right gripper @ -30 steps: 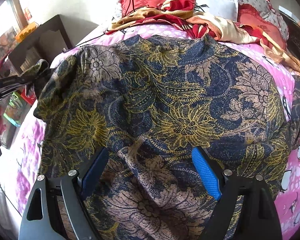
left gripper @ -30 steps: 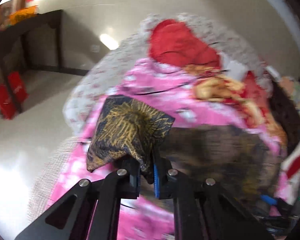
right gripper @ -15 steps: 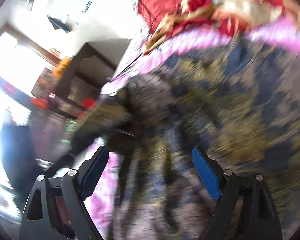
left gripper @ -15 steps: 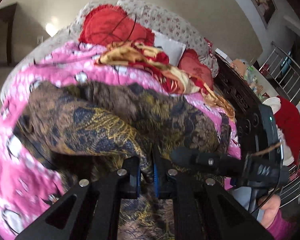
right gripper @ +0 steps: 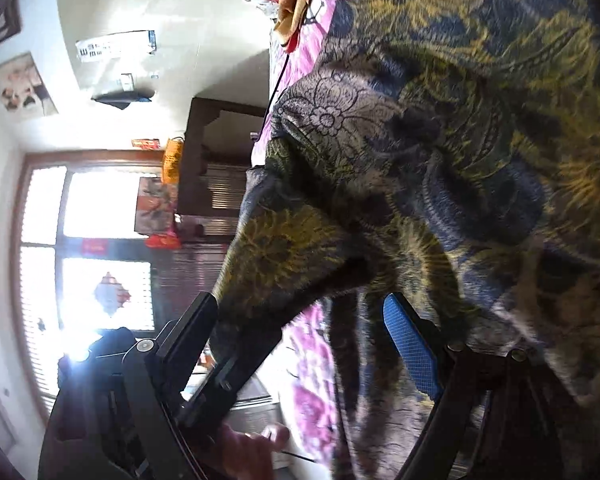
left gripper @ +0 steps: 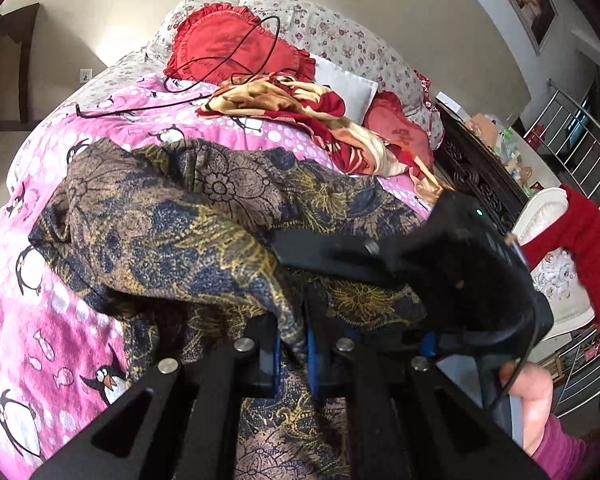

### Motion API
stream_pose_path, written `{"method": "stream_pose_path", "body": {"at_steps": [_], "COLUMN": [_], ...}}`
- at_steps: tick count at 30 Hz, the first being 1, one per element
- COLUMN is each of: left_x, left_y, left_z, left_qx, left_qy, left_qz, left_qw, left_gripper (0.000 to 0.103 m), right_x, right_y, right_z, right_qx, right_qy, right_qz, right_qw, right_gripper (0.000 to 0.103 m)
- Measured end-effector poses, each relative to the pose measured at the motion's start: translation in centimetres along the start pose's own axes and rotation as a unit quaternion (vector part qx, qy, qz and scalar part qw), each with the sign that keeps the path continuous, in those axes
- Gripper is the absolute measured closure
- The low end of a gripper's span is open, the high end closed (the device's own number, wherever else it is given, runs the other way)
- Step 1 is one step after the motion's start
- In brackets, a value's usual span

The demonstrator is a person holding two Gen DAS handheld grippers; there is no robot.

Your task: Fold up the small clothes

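The left gripper pinches a fold of the dark blue-and-gold floral garment on the pink penguin bedspread, while the right gripper stands wide, gripping nothing.

My left camera looks down along its fingers over the bed, close above the patterned garment. My right camera, rolled sideways, sits close against that same garment, facing the window.

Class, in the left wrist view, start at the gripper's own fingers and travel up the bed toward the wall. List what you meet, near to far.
left gripper pinching the patterned garment → pink penguin bedspread → crumpled red-and-cream cloth → red frilled cushion → floral pillow.
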State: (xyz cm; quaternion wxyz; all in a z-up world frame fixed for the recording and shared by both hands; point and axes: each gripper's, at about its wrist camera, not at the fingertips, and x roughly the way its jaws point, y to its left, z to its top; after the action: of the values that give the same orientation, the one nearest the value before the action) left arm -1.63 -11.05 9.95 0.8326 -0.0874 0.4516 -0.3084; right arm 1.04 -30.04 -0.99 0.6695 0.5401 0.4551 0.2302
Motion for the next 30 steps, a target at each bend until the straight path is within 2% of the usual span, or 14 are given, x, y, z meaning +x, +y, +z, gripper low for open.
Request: {"method": "stream_pose_path", "body": {"at_steps": [2, 4, 5, 6, 8, 9, 11, 13, 14, 17, 24, 30], "left_x": [-0.1, 0.0, 0.0, -0.1, -0.2, -0.3, -0.7, -1.3, -1.6, -1.8, 0.5, 2.6], "left_y": [0.0, 0.1, 0.2, 0.3, 0.4, 0.4, 0.6, 0.8, 1.0, 2.0, 4.8, 6.3], "left_z": [-0.2, -0.5, -0.6, -0.7, -1.0, -1.2, -1.6, -2.1, -2.3, -2.7, -3.4, -3.6], "left_qx": [0.001, 0.000, -0.001, -0.002, -0.001, -0.002, 0.003, 0.013, 0.017, 0.022, -0.010, -0.037], "left_qy": [0.000, 0.002, 0.004, 0.005, 0.009, 0.014, 0.015, 0.012, 0.008, 0.006, 0.039, 0.055], "left_qz": [0.003, 0.006, 0.005, 0.006, 0.004, 0.006, 0.008, 0.013, 0.020, 0.044, 0.082, 0.097], "left_qw": [1.0000, 1.0000, 1.0000, 1.0000, 1.0000, 0.9999, 0.9998, 0.9997, 0.9996, 0.9988, 0.9958, 0.9931], "left_gripper": [0.093, 0.093, 0.093, 0.093, 0.092, 0.088, 0.076, 0.058, 0.056, 0.056, 0.056, 0.056], "right_x": [0.7, 1.5, 1.8, 1.9, 1.7, 1.3, 0.3, -1.2, -1.9, -4.0, -8.2, -13.9], "right_y": [0.4, 1.0, 1.4, 1.8, 2.8, 3.5, 5.1, 6.3, 7.1, 9.1, 12.6, 12.1], "right_z": [0.3, 0.5, 0.6, 0.6, 0.5, 0.4, 0.3, 0.2, 0.5, 1.3, 2.4, 2.5], "right_qx": [0.001, -0.014, -0.021, -0.029, -0.055, -0.075, -0.110, -0.134, -0.149, -0.185, -0.226, -0.220], "right_qy": [0.006, 0.009, 0.013, 0.015, 0.001, -0.014, -0.044, -0.059, -0.067, -0.089, -0.128, -0.160], "right_qz": [0.002, -0.001, 0.000, -0.002, -0.022, -0.037, -0.065, -0.083, -0.093, -0.123, -0.172, -0.189], "right_qw": [1.000, 1.000, 1.000, 0.999, 0.998, 0.996, 0.991, 0.986, 0.982, 0.971, 0.950, 0.944], "right_gripper": [0.025, 0.042, 0.062, 0.073, 0.089, 0.092, 0.093, 0.094, 0.095, 0.096, 0.095, 0.096]}}
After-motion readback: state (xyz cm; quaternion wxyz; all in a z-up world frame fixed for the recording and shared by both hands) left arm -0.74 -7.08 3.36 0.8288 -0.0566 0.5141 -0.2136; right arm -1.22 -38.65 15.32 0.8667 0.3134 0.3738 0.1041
